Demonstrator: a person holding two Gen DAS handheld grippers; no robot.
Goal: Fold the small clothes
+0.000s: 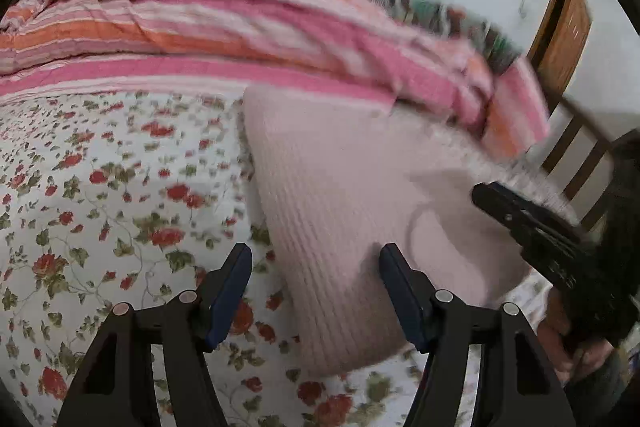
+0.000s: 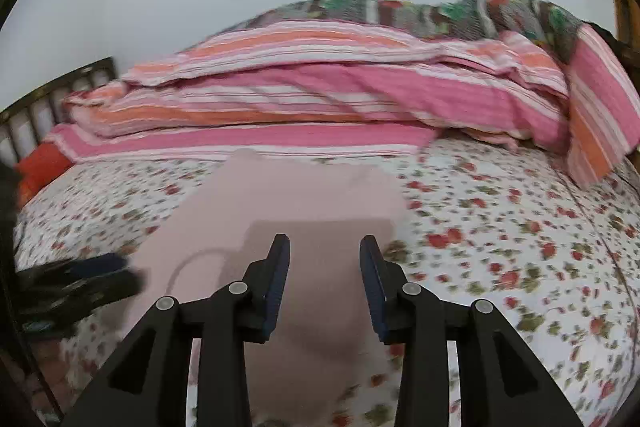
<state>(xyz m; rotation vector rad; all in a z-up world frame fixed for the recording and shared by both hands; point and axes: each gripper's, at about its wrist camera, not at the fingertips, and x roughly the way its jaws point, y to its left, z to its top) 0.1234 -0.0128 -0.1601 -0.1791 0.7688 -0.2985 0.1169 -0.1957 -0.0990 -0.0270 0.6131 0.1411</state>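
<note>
A pale pink ribbed knit garment [image 1: 340,211] lies flat on the flowered bedsheet [image 1: 100,211]. My left gripper [image 1: 316,259] hovers open over its near left edge, nothing between the fingers. The right gripper [image 1: 520,223] shows at the right of the left wrist view, above the garment's right side. In the right wrist view the same garment [image 2: 304,203] lies ahead, partly folded, a thin loop of cord showing on it. My right gripper [image 2: 325,251] stands open above it and grips nothing. The left gripper [image 2: 80,279] is a blur at the left.
A pink and orange striped quilt [image 2: 320,95] is bunched along the far side of the bed, with a patterned blanket [image 2: 440,13] behind it. A dark slatted bedframe [image 2: 36,107] rises at the left. A wooden door [image 1: 564,23] stands at the right.
</note>
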